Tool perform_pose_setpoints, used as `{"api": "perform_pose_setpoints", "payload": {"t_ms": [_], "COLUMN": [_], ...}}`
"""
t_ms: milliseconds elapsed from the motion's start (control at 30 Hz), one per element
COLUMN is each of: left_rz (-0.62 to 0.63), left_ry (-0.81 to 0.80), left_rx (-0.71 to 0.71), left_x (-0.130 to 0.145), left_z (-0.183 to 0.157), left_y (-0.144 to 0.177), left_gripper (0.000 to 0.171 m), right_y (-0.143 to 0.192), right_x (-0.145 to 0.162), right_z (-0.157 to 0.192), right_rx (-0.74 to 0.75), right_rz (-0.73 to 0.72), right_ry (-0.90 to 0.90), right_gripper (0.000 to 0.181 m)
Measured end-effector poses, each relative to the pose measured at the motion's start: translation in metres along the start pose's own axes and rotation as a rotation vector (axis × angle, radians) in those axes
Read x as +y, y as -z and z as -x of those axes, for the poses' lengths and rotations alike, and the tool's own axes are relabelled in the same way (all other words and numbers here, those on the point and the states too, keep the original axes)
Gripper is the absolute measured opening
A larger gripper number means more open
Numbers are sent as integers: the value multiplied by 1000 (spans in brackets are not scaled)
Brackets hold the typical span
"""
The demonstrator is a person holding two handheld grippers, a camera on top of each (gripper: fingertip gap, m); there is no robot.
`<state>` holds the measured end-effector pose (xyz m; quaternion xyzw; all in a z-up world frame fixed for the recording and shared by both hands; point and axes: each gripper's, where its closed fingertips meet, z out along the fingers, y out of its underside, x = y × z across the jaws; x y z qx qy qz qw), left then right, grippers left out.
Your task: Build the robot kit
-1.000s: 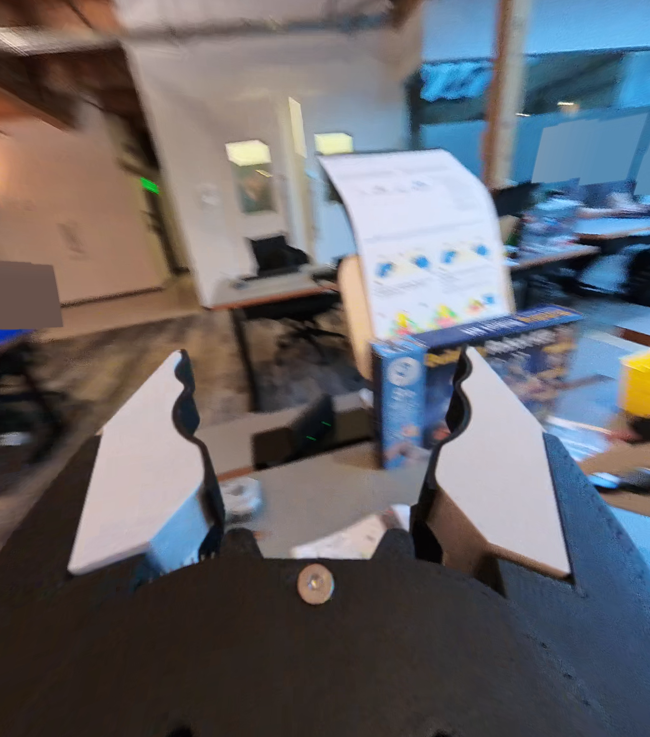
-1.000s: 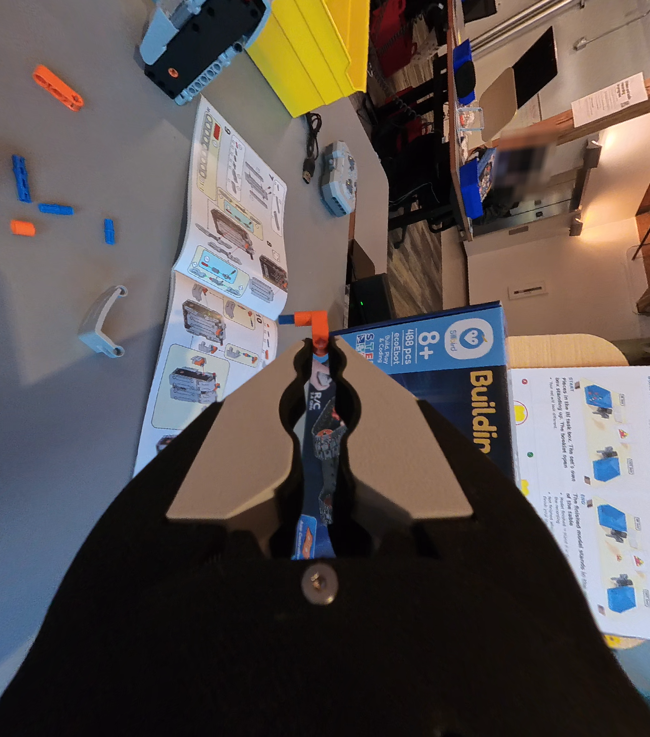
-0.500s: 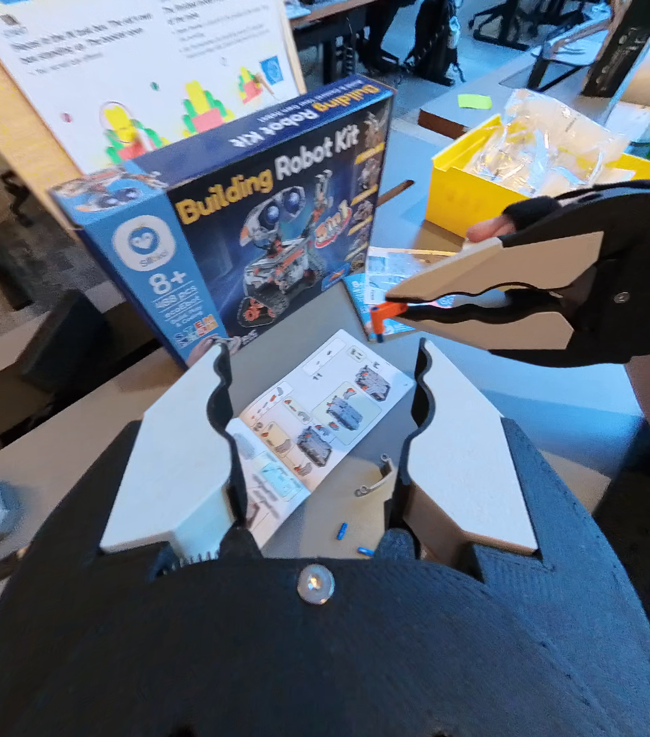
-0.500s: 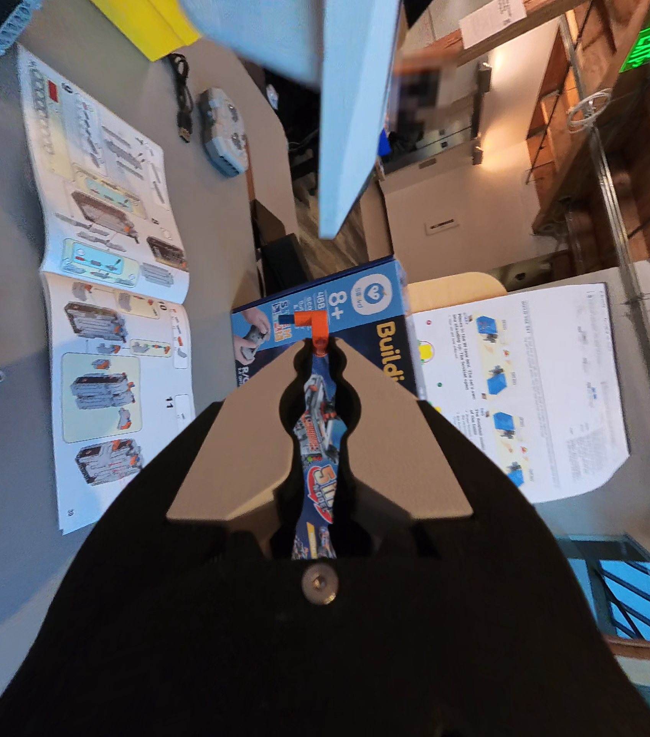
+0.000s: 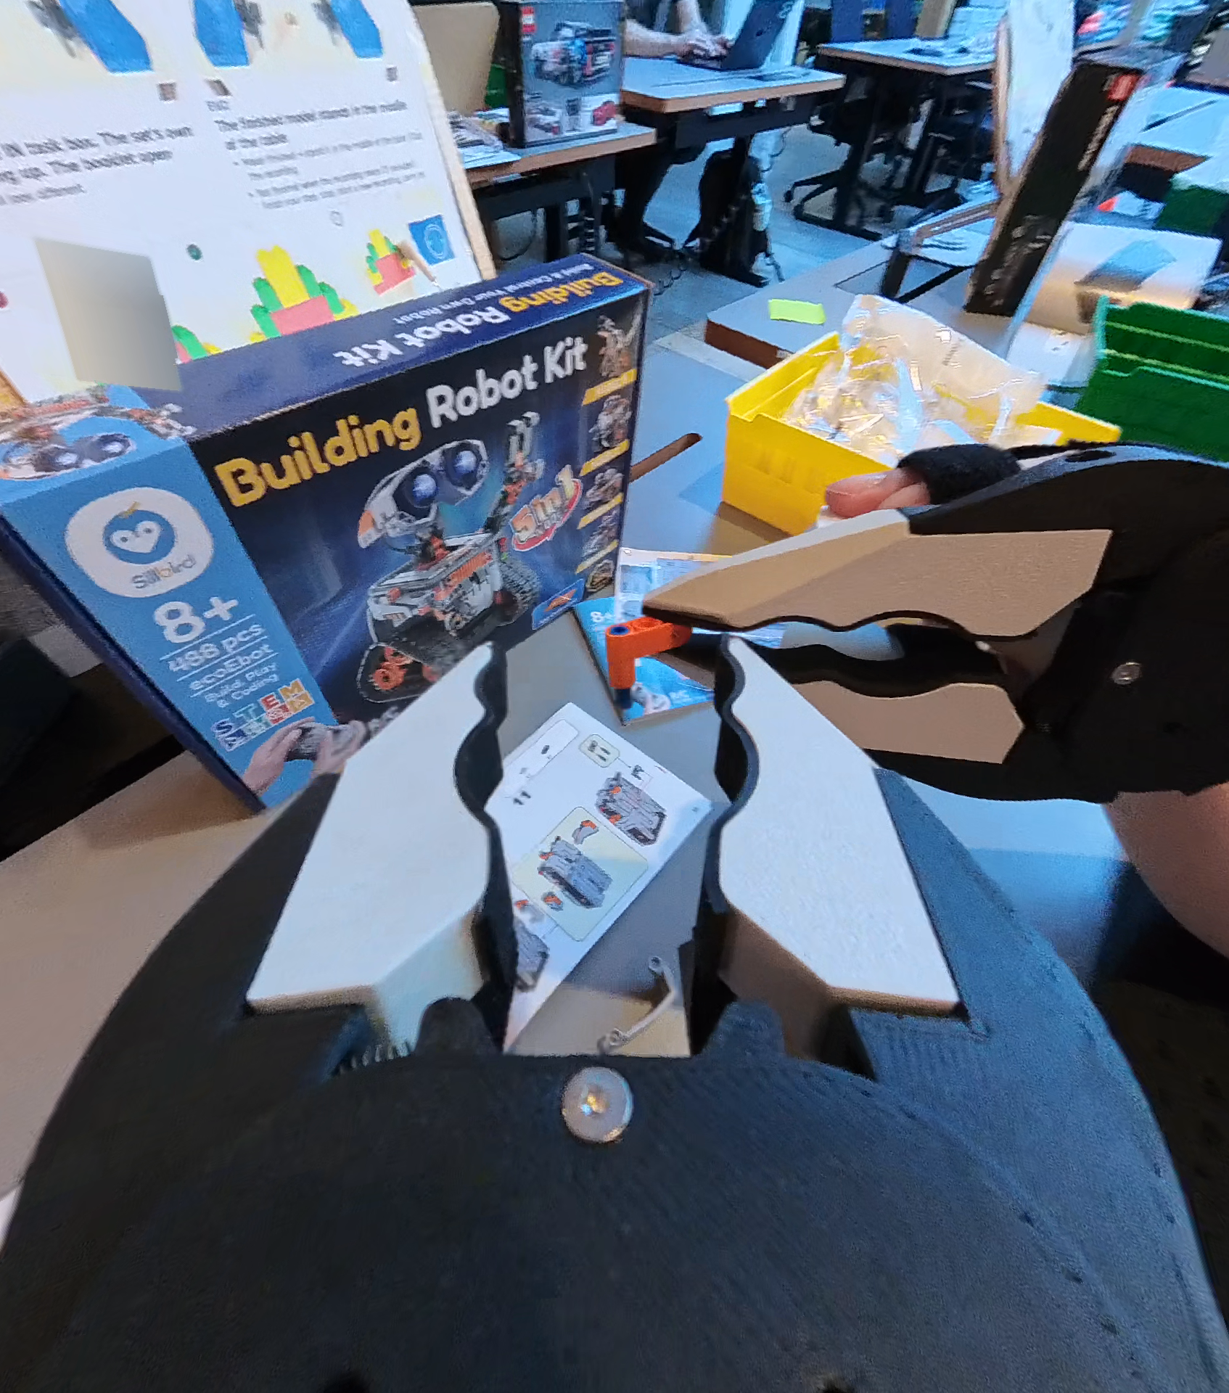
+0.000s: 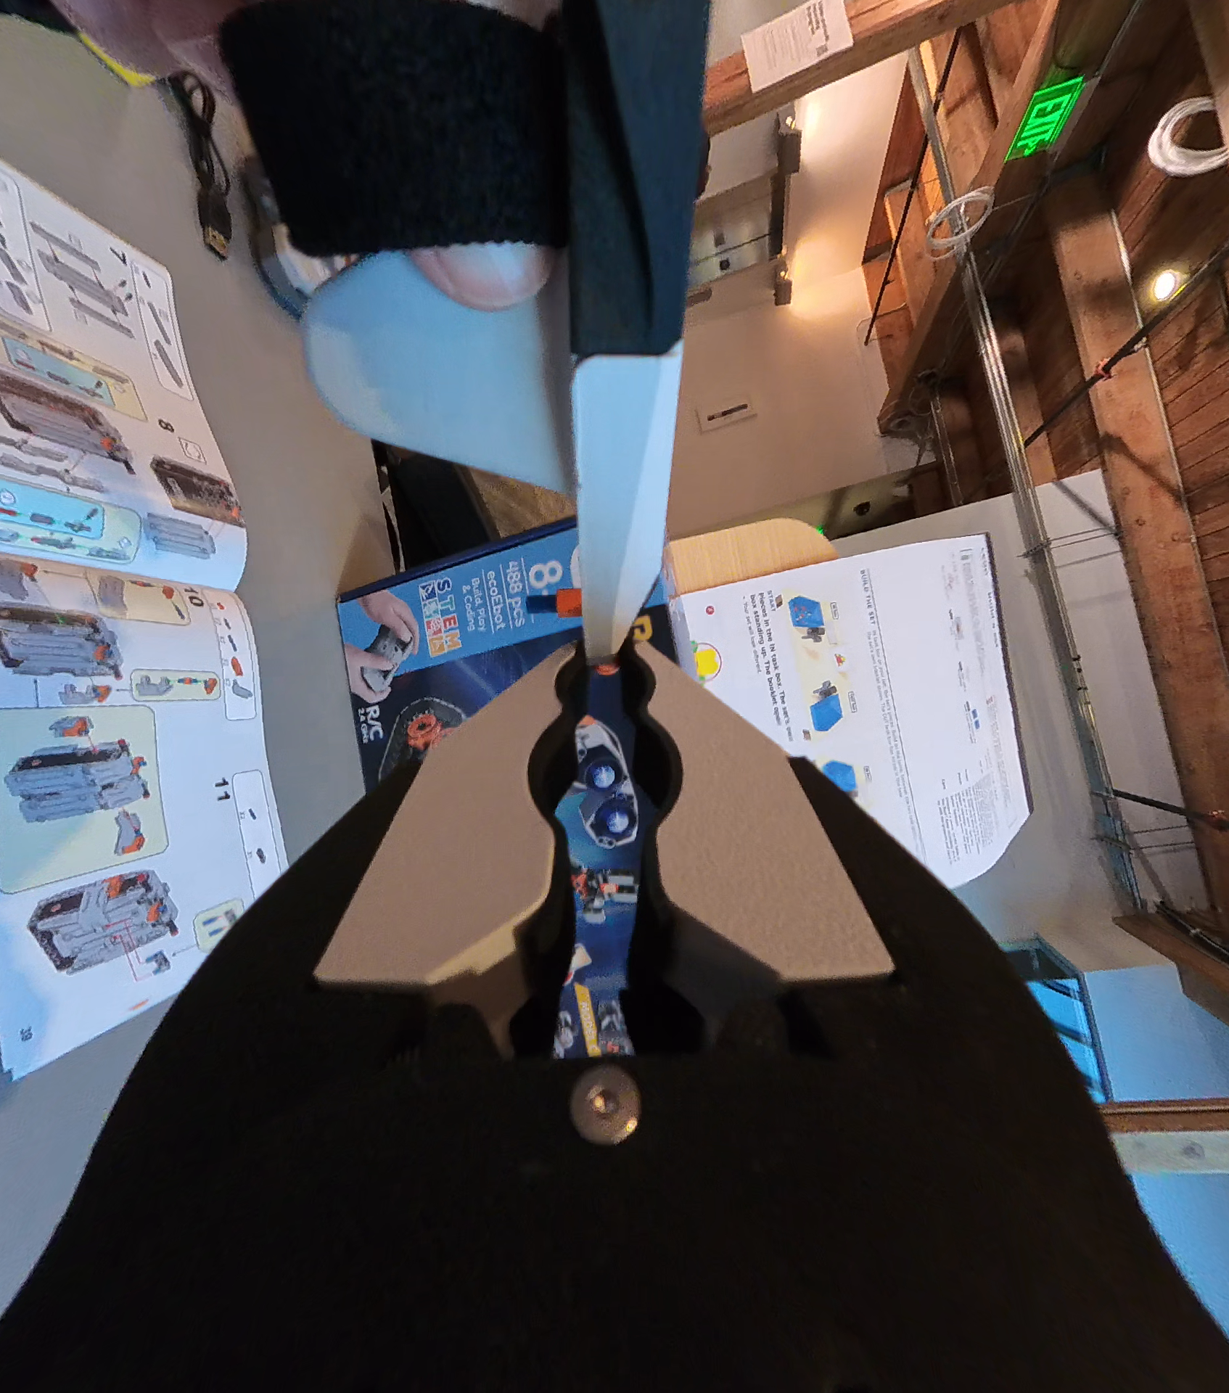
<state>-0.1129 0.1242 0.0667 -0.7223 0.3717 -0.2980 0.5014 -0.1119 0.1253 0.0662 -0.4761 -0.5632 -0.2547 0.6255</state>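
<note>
pinched at the very tips of the near-closed jaws of the right gripper [image 5: 672, 626]: a small orange angled plastic piece [image 5: 634, 641] with a blue pin hanging from it, held in the air above the grey table [image 5: 69, 942], in front of the tall blue cardboard kit box [image 5: 370, 490]. facing it, just beside and perhaps touching (cannot tell which): the left gripper [image 5: 604, 678], jaws moderately apart and holding nothing. risks, as judged: with so shallow a grip, easy to twist or pop the piece free by a sideways nudge from a left fingertip, and to lose it among the pages of the open white instruction booklet [image 5: 596, 829] below; easy also to push the blue pin out, or to tip the upright box with a wide swing. as for writing: large yellow and white lettering, a rounded white logo patch and small print on the box front and side; numbered picture steps in the booklet; blurred lines of print and coloured block drawings on the white sheet [image 5: 182, 151] propped behind the box; a green lit sign [image 6: 1045, 124] high up near the wooden beams; none legible on the yellow plastic bin [image 5: 785, 452] of clear bags to the right.
</note>
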Motion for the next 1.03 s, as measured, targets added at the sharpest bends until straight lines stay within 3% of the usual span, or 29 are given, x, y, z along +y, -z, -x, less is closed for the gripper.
{"api": "perform_pose_setpoints", "payload": {"t_ms": [333, 533, 833, 1033], "left_rz": [39, 55, -87, -177], "left_ry": [10, -10, 138, 261], "left_rx": [92, 200, 651, 934], "left_x": [2, 3, -20, -36], "left_z": [-9, -16, -58, -80], "left_y": [14, 32, 78, 99], "left_gripper": [27, 20, 6, 5], "right_y": [-3, 8, 52, 78], "right_x": [-18, -38, -81, -98], "right_z": [0, 3, -15, -31], "right_rx": [62, 10, -61, -67], "right_rz": [-40, -221, -601, -756], "right_ry": [-34, -86, -299, -389], "right_gripper": [5, 6, 5, 6]}}
